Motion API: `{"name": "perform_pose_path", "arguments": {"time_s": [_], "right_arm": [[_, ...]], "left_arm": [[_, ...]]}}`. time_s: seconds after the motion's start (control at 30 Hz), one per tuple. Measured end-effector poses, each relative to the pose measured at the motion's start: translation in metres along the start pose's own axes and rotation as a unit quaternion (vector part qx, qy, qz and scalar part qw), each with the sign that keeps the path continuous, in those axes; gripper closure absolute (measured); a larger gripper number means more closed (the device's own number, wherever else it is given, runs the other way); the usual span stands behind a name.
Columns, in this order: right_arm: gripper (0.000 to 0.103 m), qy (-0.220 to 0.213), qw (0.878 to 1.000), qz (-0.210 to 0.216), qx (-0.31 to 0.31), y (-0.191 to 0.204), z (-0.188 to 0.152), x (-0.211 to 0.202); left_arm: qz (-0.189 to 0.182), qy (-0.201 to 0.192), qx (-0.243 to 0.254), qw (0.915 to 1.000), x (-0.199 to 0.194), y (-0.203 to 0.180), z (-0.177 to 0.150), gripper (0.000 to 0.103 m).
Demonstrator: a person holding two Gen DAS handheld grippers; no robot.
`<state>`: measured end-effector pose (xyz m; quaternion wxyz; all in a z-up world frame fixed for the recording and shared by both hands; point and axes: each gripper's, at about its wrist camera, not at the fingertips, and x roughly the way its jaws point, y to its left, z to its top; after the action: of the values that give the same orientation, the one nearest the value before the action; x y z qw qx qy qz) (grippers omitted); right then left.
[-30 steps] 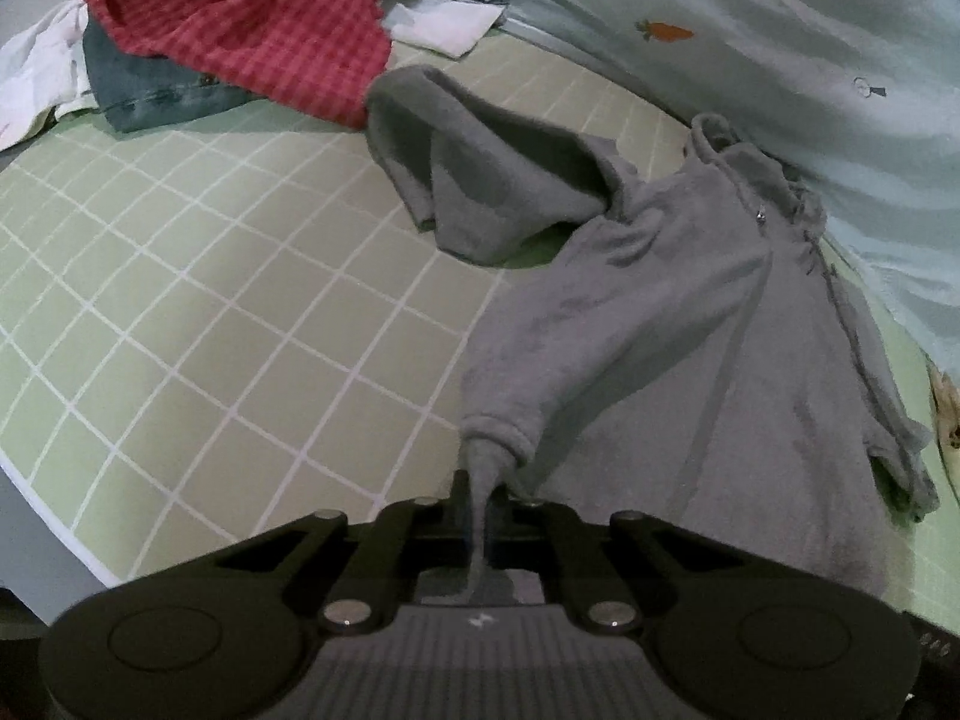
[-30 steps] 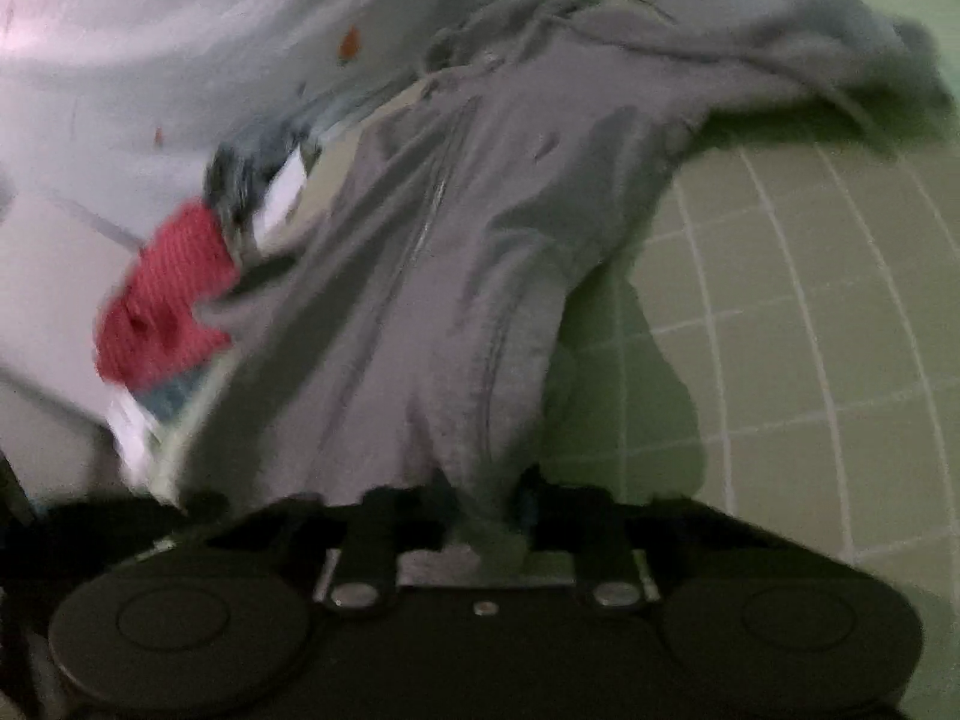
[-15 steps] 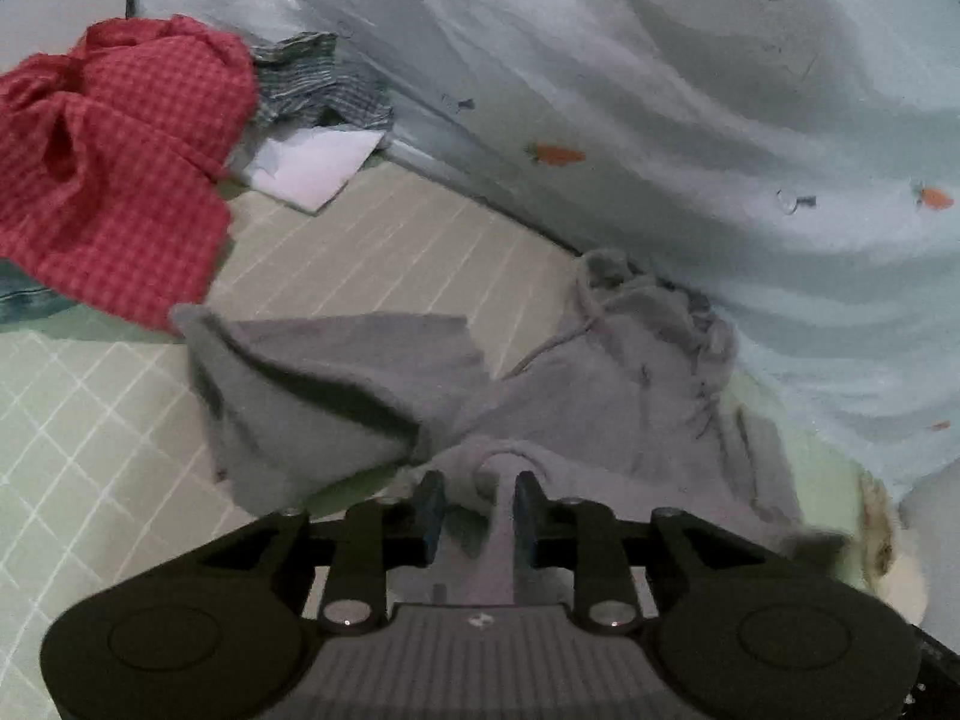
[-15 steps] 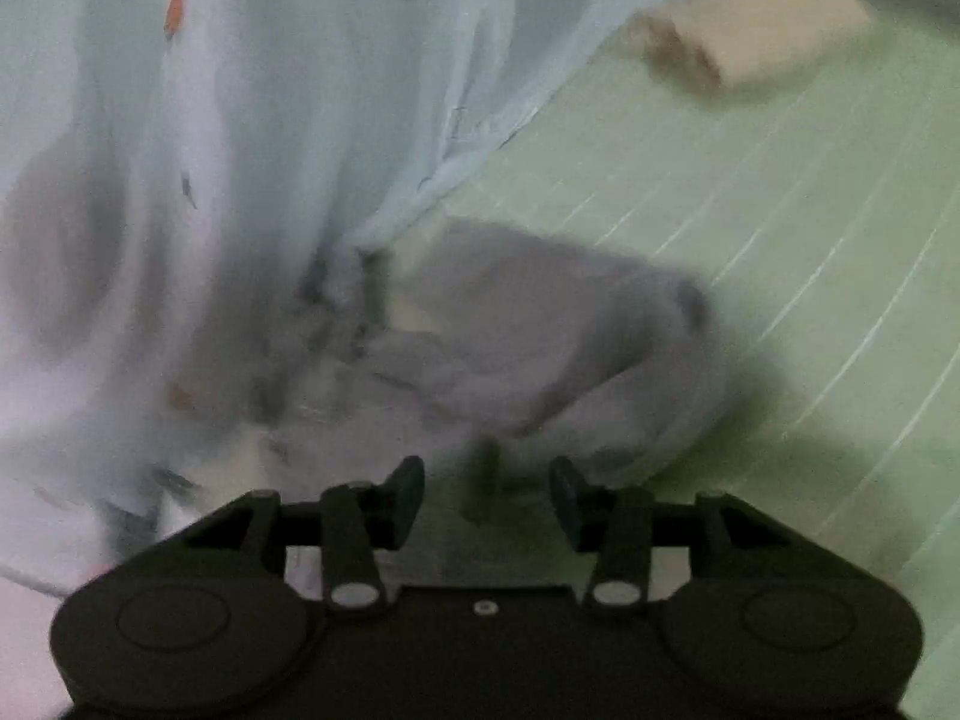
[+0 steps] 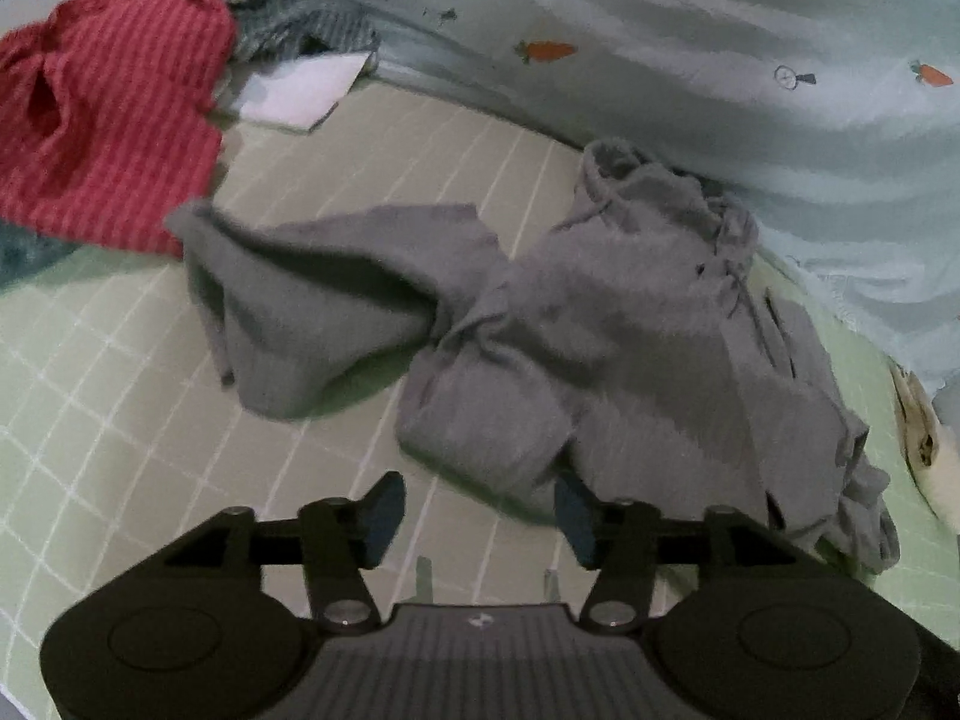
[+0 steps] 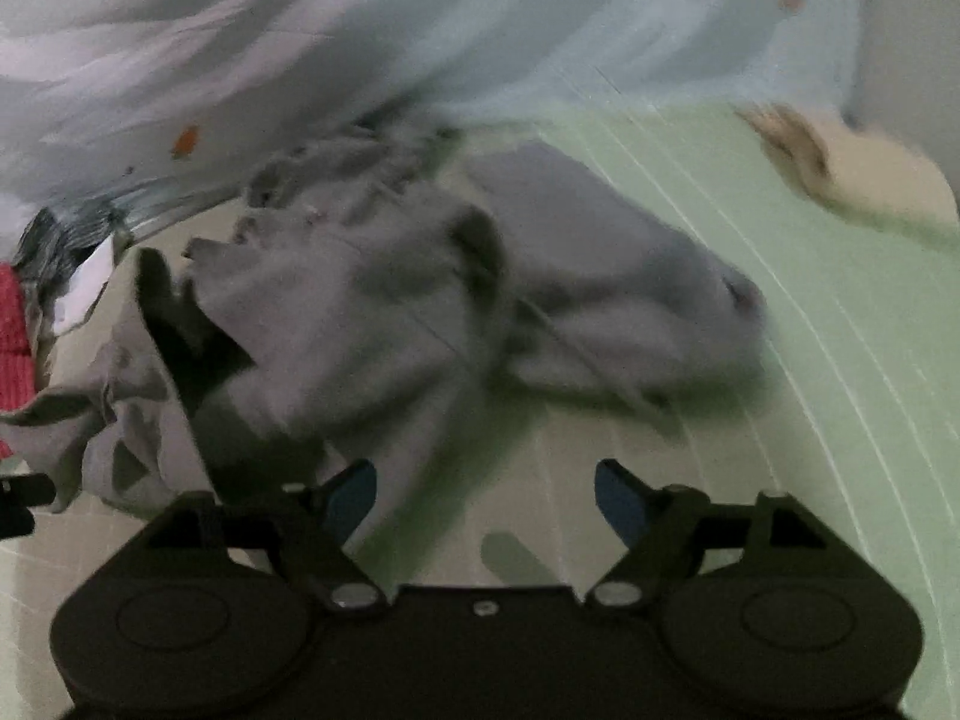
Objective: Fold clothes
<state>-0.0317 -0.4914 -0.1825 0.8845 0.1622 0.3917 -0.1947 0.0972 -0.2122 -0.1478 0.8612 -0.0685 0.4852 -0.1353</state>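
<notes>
The soft grey fleece hooded sweatshirt (image 5: 630, 330) lies rumpled, unfolded, mid-bed near the pale blanket edge, while both the left gripper (image 5: 477, 507) and right gripper (image 6: 486, 498) fingers are opening, empty.

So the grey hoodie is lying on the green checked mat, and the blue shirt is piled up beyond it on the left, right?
Not quite: the shirt piled beyond the hoodie on the left is red, not blue, as the left wrist view shows. The rest holds: the grey hoodie does lie on the green checked mat.
</notes>
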Motion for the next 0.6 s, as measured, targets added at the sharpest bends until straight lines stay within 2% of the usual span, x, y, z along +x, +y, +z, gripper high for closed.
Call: {"name": "perform_pose_path", "arguments": {"time_s": [0.07,0.17,0.27,0.3,0.43,0.53,0.6], "right_arm": [[0.021,-0.008,0.999,0.006,-0.034,0.019,0.009,0.007],[0.018,-0.02,0.995,0.001,-0.101,0.049,0.016,0.016],[0.019,-0.028,0.981,-0.054,-0.184,0.075,0.014,0.025],[0.023,-0.031,0.976,-0.072,-0.205,0.078,0.013,0.027],[0.039,-0.053,0.972,-0.108,-0.204,0.063,0.018,0.018],[0.039,-0.082,0.97,-0.14,-0.183,0.043,0.025,0.004],[0.039,-0.081,0.967,-0.159,-0.183,0.037,0.027,0.005]], "left_arm": [[-0.002,-0.008,0.003,1.0,-0.001,-0.006,0.008,0.036],[-0.007,-0.017,0.008,0.9998,0.0,-0.014,0.024,0.033],[-0.01,-0.026,0.02,0.9994,0.002,-0.024,0.039,0.031],[-0.011,-0.028,0.024,0.9993,0.003,-0.027,0.043,0.03],[-0.017,-0.033,0.038,0.9986,0.011,-0.04,0.059,0.029],[-0.025,-0.03,0.043,0.9983,0.019,-0.046,0.069,0.029],[-0.029,-0.027,0.043,0.9983,0.026,-0.048,0.072,0.028]]}}
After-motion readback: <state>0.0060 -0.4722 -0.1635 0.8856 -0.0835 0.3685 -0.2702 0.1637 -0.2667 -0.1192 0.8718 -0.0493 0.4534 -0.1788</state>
